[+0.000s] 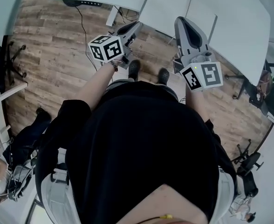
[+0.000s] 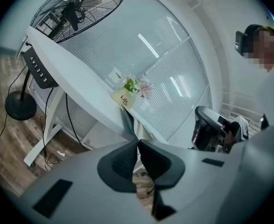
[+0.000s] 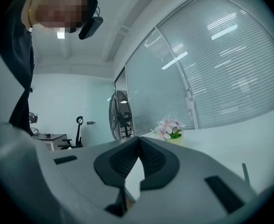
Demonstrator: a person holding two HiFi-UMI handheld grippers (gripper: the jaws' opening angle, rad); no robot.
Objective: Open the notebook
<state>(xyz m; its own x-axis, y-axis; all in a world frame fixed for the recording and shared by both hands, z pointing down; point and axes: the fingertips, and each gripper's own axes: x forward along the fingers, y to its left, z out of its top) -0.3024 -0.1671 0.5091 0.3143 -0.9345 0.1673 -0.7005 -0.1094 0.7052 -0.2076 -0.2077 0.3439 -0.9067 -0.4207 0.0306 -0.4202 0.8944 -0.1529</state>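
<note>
No notebook shows in any view. In the head view I see my left gripper (image 1: 136,26) held out over the wooden floor, in front of the person's body, short of the white tables (image 1: 235,22). My right gripper (image 1: 181,20) reaches over the table's near edge. Both are held about level. In the left gripper view the left gripper (image 2: 137,141) has its dark pads meeting at the tips with nothing between them. In the right gripper view the right gripper (image 3: 139,139) is shut the same way, empty.
A small pot of pink flowers (image 2: 133,87) with a "Life" card stands on the white desk (image 2: 76,64), also seen as flowers (image 3: 169,126). A standing fan (image 2: 76,6) is beyond it. Cables hang under the desk. Office chairs (image 1: 9,59) stand at the room's sides.
</note>
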